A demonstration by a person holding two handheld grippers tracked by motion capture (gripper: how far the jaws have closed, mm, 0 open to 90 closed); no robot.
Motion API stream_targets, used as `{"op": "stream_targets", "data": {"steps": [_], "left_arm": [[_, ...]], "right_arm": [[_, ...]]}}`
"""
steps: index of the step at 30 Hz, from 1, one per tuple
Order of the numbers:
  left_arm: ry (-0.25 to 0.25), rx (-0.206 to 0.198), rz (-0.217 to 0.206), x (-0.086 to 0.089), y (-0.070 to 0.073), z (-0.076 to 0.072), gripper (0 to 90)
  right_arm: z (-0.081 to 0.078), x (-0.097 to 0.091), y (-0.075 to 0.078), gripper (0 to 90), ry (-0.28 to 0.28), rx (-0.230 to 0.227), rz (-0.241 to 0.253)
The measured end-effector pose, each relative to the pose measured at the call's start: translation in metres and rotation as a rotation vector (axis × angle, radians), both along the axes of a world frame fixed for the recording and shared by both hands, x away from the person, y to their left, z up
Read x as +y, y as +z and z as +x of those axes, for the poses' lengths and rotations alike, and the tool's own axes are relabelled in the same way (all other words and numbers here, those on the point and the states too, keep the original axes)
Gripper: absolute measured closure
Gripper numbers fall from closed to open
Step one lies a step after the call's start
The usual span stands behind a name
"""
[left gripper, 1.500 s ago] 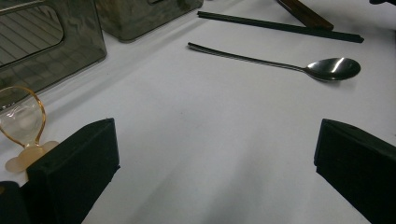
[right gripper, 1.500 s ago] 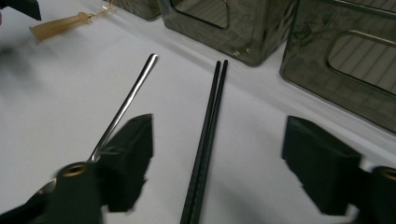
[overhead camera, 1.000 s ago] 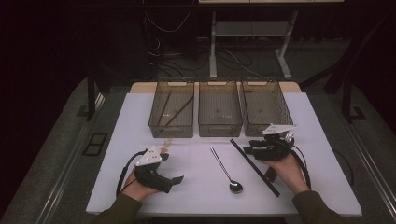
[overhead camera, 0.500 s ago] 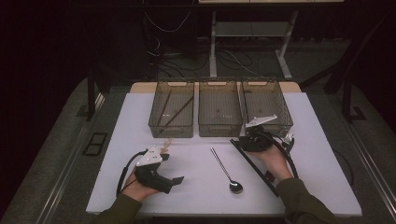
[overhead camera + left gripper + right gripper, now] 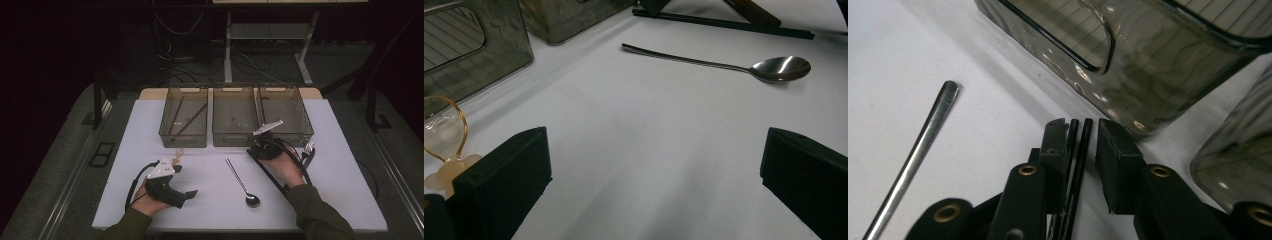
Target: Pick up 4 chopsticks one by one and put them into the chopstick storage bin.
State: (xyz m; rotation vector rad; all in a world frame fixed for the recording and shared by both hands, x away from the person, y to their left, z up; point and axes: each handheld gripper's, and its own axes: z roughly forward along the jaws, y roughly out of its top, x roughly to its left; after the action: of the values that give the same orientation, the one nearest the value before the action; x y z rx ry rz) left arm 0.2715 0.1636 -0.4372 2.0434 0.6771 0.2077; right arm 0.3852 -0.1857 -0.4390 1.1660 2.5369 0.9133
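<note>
Landmark: we place every item relative to the spoon (image 5: 241,182), which lies bare on the white table (image 5: 210,200).
Left gripper (image 5: 189,195): nearest to us, left of the spoon and well apart from it. We see its jaws standing wide with nothing between them; in the left gripper view bare table spans the gap.
Ring item (image 5: 444,142): a translucent amber ring piece, just beside the left gripper's left jaw in the left gripper view; the high view renders it as a faint blur (image 5: 177,156) left of the spoon.
Spoon detail: the left gripper view shows the bowl (image 5: 780,67) lying hollow side up; the right gripper view shows the handle tip (image 5: 945,95).
Chopsticks (image 5: 267,170): a black pair on the table, right of the spoon and running roughly parallel to it.
Right gripper (image 5: 252,150): at the far end of the chopsticks. Its jaws have just been closing and now stand narrow around the two sticks (image 5: 1077,155); the left pad meets one stick, while a slim gap remains before the right pad.
Bins: three smoked clear bins (image 5: 235,120) stand beyond the spoon; the left one holds brown sticks (image 5: 186,120).
</note>
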Motion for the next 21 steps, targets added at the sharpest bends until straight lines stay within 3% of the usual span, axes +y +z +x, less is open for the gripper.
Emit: {"op": "stream_targets", "data": {"steps": [12, 21], "left_arm": [[-0.002, 0.002, 0.002, -0.0004, -0.0004, 0.0002, 0.0], [-0.005, 0.003, 0.004, -0.0007, -0.0005, 0.0002, 0.0]], "right_arm": [[-0.0001, 0.0026, -0.0031, 80.0, 0.001, -0.015, -0.005], [-0.0039, 0.0101, -0.0039, 80.4, 0.02, -0.005, 0.03]]}}
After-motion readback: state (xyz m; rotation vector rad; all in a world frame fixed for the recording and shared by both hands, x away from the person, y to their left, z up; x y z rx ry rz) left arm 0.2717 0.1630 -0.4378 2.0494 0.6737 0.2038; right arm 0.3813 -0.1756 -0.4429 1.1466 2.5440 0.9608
